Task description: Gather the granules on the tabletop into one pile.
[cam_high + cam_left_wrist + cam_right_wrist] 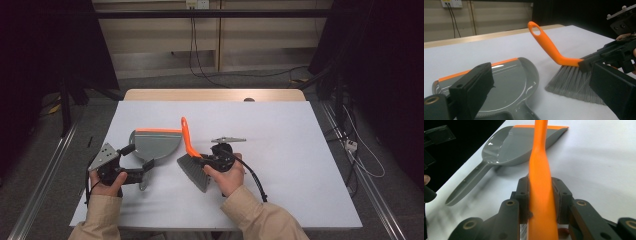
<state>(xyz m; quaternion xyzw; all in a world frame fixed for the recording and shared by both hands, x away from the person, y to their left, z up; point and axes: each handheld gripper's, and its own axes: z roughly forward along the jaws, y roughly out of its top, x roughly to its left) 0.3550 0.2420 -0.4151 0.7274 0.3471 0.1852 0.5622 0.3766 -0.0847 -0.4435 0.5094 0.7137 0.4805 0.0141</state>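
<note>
White table top (300, 150), wooden edge at 12 o'clock. I hold the brush (192, 165) near centre: my right gripper (540, 195) is clamped on its orange handle, bristles down on the sheet, handle rising toward 12. Grey dustpan (155, 145) lies at 9 o'clock of the brush, just beside. My left gripper (142, 172) has jaws apart, straddling the dustpan's handle without pressing it.

Dustpan (506, 82) handle cut off by bottom edge; brush (540, 195) bristles hidden.
</note>
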